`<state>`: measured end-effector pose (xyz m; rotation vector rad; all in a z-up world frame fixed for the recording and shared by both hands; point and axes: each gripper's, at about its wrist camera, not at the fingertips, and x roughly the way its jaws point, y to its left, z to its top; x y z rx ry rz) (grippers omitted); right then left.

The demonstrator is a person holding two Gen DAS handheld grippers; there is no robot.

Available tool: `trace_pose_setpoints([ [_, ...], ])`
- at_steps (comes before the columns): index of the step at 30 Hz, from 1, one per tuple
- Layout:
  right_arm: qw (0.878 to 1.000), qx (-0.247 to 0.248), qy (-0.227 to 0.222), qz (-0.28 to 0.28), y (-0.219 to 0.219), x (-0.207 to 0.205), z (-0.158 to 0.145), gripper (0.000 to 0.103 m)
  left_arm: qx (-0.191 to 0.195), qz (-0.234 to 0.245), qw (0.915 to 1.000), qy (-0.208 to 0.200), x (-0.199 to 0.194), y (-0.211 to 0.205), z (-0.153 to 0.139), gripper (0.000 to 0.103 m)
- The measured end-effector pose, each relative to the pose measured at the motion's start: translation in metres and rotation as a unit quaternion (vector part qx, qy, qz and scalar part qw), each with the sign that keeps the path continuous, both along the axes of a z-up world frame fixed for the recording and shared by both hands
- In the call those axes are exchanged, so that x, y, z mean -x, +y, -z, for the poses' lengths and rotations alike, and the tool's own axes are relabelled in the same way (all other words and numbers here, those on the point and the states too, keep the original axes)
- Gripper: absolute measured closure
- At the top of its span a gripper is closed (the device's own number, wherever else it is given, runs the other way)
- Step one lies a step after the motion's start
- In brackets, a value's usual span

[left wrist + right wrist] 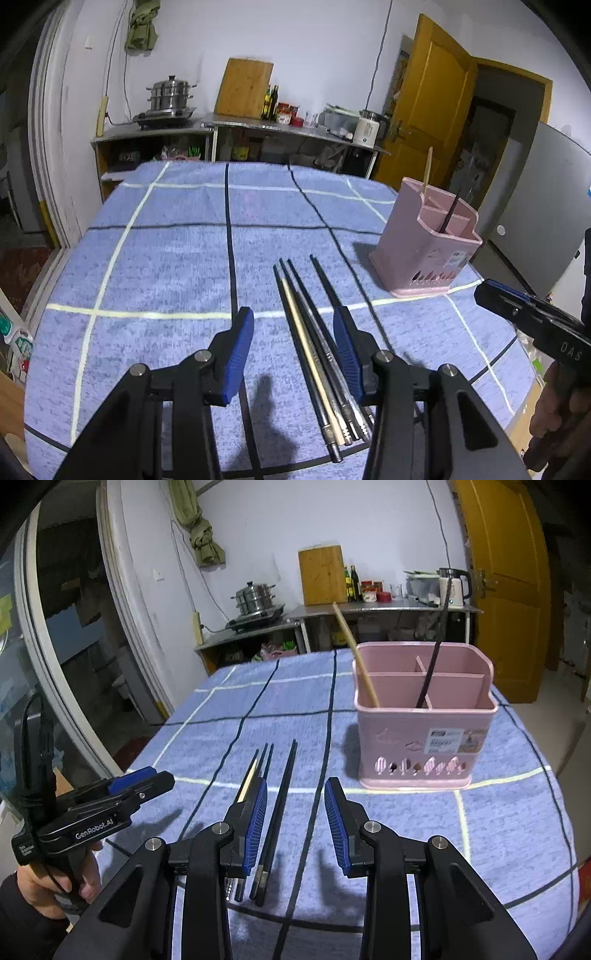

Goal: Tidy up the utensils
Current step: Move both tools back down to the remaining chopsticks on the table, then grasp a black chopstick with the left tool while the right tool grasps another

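Note:
Several chopsticks [317,354] lie side by side on the blue checked cloth [166,266], mostly black or metal, one pale wooden. My left gripper [293,328] is open above them, its right finger beside them. A pink divided holder [424,247] stands far right with one wooden and one black chopstick upright in it. In the right wrist view my right gripper [295,812] is open over the black chopsticks [280,805], with the holder [424,738] just ahead. Each gripper shows at the other view's edge.
The table edge curves off at left and right. Behind stands a steel counter [369,609] with a steamer pot [170,96], a cutting board [321,574], bottles and a kettle [454,587]. A yellow door [436,99] is at the right.

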<state>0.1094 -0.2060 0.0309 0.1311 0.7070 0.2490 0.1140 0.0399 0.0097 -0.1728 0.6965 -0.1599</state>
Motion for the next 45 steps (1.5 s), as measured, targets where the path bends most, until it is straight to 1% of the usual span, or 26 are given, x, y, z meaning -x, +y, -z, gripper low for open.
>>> trace_pose_setpoints([
  [4,1.000,0.004,0.022,-0.008,0.008,-0.008,0.018,0.069,0.002,-0.001,0.9997,0.024,-0.012,0.001,0.017,0.056],
  [8,0.999,0.000,0.040,-0.014,0.012,-0.016,0.032,0.069,-0.007,-0.004,0.9988,0.049,-0.030,-0.001,0.037,0.056],
  [11,0.999,0.001,0.045,-0.014,0.014,-0.020,0.037,0.069,-0.017,-0.008,0.9978,0.064,-0.043,-0.003,0.049,0.056],
  [13,0.999,-0.001,0.049,-0.014,0.013,-0.024,0.040,0.069,-0.017,-0.006,0.9972,0.073,-0.050,-0.005,0.057,0.056],
  [15,0.999,-0.001,0.051,-0.013,0.012,-0.025,0.043,0.069,-0.027,-0.006,0.9965,0.079,-0.055,-0.009,0.063,0.056],
  [17,0.998,-0.001,0.054,-0.013,0.012,-0.027,0.045,0.069,-0.027,-0.006,0.9958,0.087,-0.058,-0.011,0.069,0.056],
  [25,0.998,-0.003,0.063,-0.013,0.011,-0.035,0.052,0.069,-0.051,-0.010,0.9952,0.083,-0.059,-0.018,0.069,0.056],
  [28,0.998,-0.004,0.063,-0.015,0.012,-0.035,0.053,0.069,-0.060,-0.014,0.9946,0.083,-0.059,-0.020,0.069,0.054],
  [32,0.998,-0.007,0.064,-0.017,0.014,-0.035,0.055,0.069,-0.055,-0.021,0.9947,0.084,-0.057,-0.015,0.068,0.054],
  [35,0.998,-0.007,0.065,-0.017,0.014,-0.035,0.056,0.069,-0.063,-0.021,0.9942,0.085,-0.056,-0.013,0.069,0.056],
  [38,0.997,-0.007,0.068,-0.020,0.016,-0.037,0.058,0.069,-0.077,-0.023,0.9931,0.086,-0.055,-0.012,0.069,0.062],
  [39,0.997,-0.007,0.069,-0.021,0.016,-0.038,0.059,0.069,-0.078,-0.023,0.9929,0.087,-0.055,-0.011,0.068,0.062],
  [41,0.997,-0.005,0.070,-0.026,0.019,-0.041,0.060,0.069,-0.077,-0.026,0.9927,0.089,-0.054,-0.006,0.068,0.062],
  [45,0.997,0.001,0.077,-0.030,0.027,-0.053,0.067,0.069,-0.063,-0.032,0.9930,0.095,-0.060,0.002,0.067,0.067],
])
